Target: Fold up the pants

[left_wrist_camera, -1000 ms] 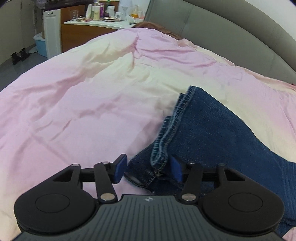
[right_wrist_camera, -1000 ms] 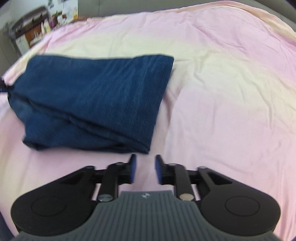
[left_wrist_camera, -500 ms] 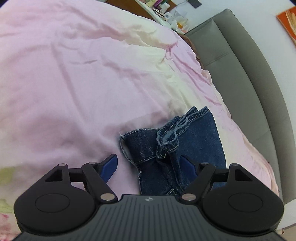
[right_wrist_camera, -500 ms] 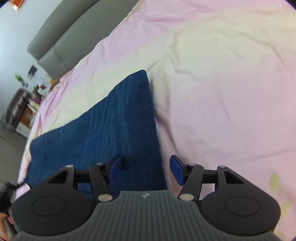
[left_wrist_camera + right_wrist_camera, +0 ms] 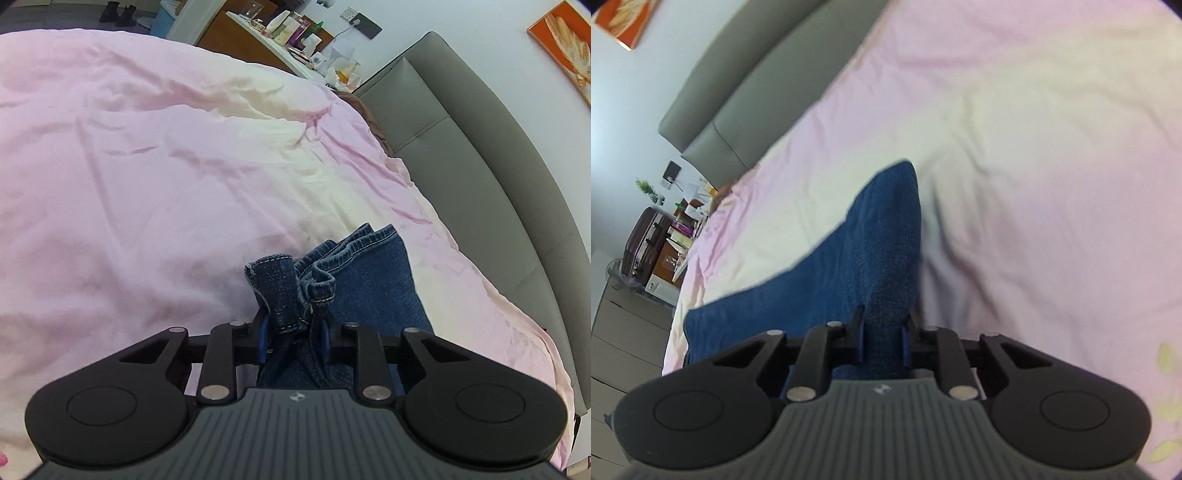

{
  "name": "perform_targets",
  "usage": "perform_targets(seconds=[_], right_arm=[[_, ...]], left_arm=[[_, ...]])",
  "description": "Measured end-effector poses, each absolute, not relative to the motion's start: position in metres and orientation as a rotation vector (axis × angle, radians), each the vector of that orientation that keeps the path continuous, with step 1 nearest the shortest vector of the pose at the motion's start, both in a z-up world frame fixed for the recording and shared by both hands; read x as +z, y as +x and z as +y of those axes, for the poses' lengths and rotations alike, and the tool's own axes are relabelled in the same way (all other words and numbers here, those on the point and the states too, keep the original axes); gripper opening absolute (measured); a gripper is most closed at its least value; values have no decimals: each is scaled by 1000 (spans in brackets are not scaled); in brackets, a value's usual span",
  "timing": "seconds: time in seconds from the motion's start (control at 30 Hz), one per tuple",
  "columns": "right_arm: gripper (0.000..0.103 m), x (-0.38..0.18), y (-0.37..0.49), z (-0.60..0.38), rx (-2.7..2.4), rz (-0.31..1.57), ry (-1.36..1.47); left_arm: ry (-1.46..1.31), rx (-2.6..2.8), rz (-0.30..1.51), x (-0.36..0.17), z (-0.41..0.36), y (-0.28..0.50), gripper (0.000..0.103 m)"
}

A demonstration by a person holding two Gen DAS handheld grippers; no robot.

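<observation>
Dark blue jeans point(image 5: 369, 280) lie on a pink and cream bedspread point(image 5: 147, 184). In the left wrist view, my left gripper point(image 5: 293, 332) is shut on a bunched, stitched edge of the jeans, which sticks up between the fingers. In the right wrist view, my right gripper point(image 5: 882, 339) is shut on a folded edge of the jeans point(image 5: 871, 251), and the cloth runs away from the fingers to a raised corner. The part under each gripper body is hidden.
A grey padded headboard point(image 5: 480, 147) runs along the bed's far side; it also shows in the right wrist view point(image 5: 746, 85). A cluttered dresser point(image 5: 295, 33) stands beyond the bed. A suitcase point(image 5: 646, 243) and drawers stand at the left of the right wrist view.
Both grippers were open over the jeans and have closed on the cloth. The left took the bunched stitched edge, the right the folded edge, and the cloth is now lifted.
</observation>
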State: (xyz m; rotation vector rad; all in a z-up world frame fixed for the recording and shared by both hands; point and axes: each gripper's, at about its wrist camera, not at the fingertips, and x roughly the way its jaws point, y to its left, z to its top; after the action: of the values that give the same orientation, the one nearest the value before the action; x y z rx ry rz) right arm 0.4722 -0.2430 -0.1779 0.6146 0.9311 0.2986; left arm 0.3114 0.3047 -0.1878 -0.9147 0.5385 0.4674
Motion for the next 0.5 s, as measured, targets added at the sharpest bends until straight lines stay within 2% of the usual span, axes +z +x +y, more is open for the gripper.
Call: perform_targets(seconds=[0.27, 0.37, 0.5], right_arm=[[11, -89, 422, -318, 233, 877, 571], [11, -81, 382, -375, 155, 898, 568], [11, -102, 324, -453, 29, 956, 616]], left_arm=[[-924, 340, 655, -150, 221, 271, 27], [-946, 258, 732, -154, 178, 246, 27], [-904, 191, 835, -173, 133, 222, 27]])
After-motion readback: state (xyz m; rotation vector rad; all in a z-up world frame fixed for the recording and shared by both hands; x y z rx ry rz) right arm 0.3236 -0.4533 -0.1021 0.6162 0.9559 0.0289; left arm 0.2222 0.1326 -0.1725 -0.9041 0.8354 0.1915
